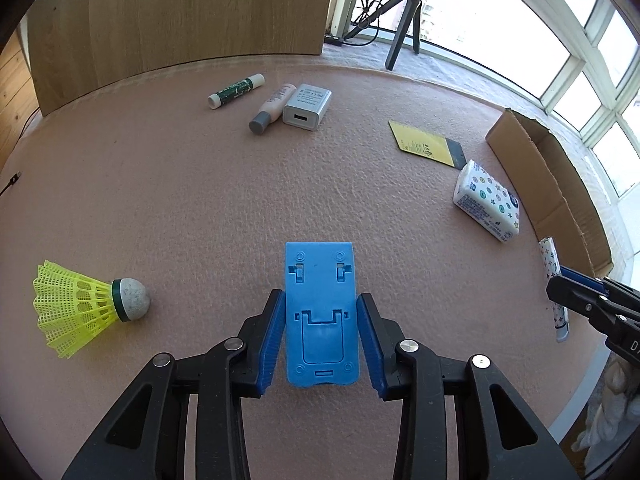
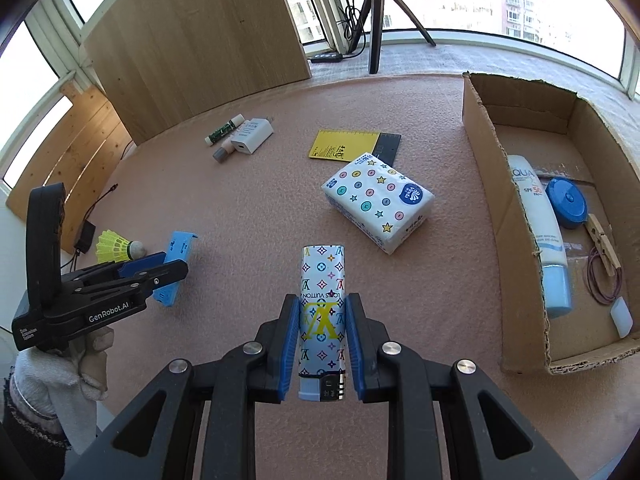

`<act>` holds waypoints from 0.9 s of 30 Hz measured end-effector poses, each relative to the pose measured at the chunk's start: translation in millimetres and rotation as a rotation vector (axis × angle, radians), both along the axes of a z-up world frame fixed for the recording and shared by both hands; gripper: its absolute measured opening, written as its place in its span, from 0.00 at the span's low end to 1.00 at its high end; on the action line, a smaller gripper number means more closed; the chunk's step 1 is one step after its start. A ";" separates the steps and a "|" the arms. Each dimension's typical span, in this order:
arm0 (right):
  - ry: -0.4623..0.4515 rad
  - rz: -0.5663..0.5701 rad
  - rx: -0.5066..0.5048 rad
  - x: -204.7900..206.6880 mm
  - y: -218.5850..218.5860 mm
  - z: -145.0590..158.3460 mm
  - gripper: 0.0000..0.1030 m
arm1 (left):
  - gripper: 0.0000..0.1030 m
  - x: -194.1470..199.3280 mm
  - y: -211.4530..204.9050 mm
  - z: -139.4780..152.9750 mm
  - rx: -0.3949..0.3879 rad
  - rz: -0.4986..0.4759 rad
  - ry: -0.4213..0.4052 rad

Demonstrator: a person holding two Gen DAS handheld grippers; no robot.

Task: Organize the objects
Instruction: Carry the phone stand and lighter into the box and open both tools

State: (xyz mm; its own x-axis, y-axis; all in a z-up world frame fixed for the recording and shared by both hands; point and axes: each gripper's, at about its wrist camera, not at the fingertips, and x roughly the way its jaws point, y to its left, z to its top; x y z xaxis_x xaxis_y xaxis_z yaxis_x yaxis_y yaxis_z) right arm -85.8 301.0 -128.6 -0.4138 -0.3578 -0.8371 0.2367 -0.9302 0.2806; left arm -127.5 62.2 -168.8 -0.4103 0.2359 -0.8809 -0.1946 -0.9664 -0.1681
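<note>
Pinkish, textured counter [image 1: 200,200] is filling both views, with windows glaring bright behind its far edge and a tripod [image 2: 374,20] standing there, its top cut off.

The left gripper [image 1: 321,296] is clamping the blue phone stand [image 1: 320,276], its pads pressing on both long sides near the counter's near edge. Whether the stand's bottom is touching the counter is hard to tell. From the right wrist view a gloved hand [image 2: 80,360] is gripping the handle of that tool, and most of the stand is hiding behind its fingers.

The right gripper [image 2: 322,300] is clenching a patterned lighter [image 2: 322,272] at mid-body, metal end pointing back toward the camera.

A yellow shuttlecock [image 1: 88,304] is lying toward the left edge. A tissue pack [image 2: 378,204] is lying near the middle, just in front of a yellow card [image 2: 344,146] whose dark end it is partly covering.

Toward the far edge a white charger [image 1: 307,106] is touching a small bottle [image 1: 274,108], with a green stick [image 1: 236,91] just beside them; its label is too small to read.

Along the right edge a cardboard box [image 2: 492,168] is lying open. Inside, a sunscreen tube [image 2: 540,232] is resting against the left wall, beside a blue round case [image 2: 567,202], a wooden clothespin [image 2: 604,248] and a thin loop [image 2: 604,280]. A small white piece [image 2: 621,316] in the near corner is unclear.
</note>
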 end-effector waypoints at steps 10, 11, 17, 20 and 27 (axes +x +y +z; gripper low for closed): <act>0.080 -0.069 -0.035 5.3 60.1 42.6 0.20 | 0.38 -16.7 64.2 41.3 0.040 -0.098 0.072; 0.088 -0.081 -0.033 5.3 68.3 46.1 0.20 | 0.38 -17.8 73.8 46.2 0.043 -0.113 0.080; 0.107 -0.155 -0.022 -0.9 115.8 55.6 0.20 | 0.38 -33.1 138.5 64.4 0.066 -0.206 0.115; 0.108 -0.182 -0.012 -4.5 135.4 56.0 0.20 | 0.38 -38.9 171.2 71.2 0.076 -0.251 0.130; 0.096 -0.214 -0.015 -11.3 166.2 51.4 0.20 | 0.38 -61.5 246.5 77.0 0.085 -0.344 0.142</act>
State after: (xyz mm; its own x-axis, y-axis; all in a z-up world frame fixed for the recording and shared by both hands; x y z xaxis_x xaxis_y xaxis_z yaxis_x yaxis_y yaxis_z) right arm -97.1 467.2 -77.3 -0.5591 -0.2654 -0.7855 0.0607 -0.9579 0.2804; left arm -188.9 308.8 -91.9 -0.4115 0.4507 -0.7921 -0.5320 -0.8245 -0.1927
